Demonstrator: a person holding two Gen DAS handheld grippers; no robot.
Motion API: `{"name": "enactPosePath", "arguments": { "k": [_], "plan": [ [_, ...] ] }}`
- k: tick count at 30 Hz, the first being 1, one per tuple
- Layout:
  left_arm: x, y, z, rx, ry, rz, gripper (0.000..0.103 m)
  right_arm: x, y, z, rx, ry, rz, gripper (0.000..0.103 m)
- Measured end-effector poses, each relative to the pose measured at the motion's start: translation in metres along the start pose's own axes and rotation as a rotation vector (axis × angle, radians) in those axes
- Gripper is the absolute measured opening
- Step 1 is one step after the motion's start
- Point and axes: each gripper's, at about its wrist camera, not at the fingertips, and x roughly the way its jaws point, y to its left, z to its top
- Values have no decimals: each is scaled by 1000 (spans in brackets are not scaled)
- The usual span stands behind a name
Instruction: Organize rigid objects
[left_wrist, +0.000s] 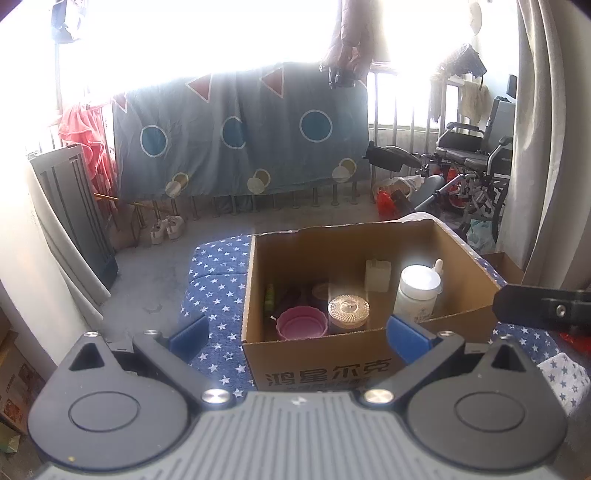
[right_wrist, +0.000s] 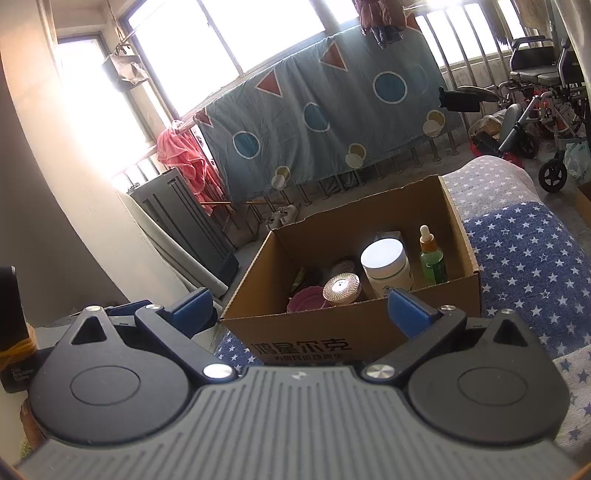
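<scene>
Cardboard box (left_wrist: 317, 363) beyond spread tongs (left_wrist: 297, 338).

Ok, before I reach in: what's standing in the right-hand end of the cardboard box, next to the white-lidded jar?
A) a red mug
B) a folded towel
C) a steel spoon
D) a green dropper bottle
D. In the right wrist view a green dropper bottle stands upright in the cardboard box, just right of the white-lidded jar.
</scene>
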Motion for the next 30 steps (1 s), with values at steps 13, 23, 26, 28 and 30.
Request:
{"name": "enactPosePath", "arguments": {
  "k": [13,23,26,28,30],
  "plan": [
    [5,7,-2,-57,41,5,103,7,4,-2,-35,4,-17,102],
    [13,3,-5,-68,85,27,103,12,4,-5,-70,20,-86,102],
    [15,3,-6,-92,97,43,103,13,-2,-9,-96,29,-154,102],
    [17,0,-6,-97,108,65,103,14,-8,-10,-109,43,-188,102],
    [21,-3,-6,-96,119,77,103,18,-15,-11,-119,63,-209,102]
  ]
}}
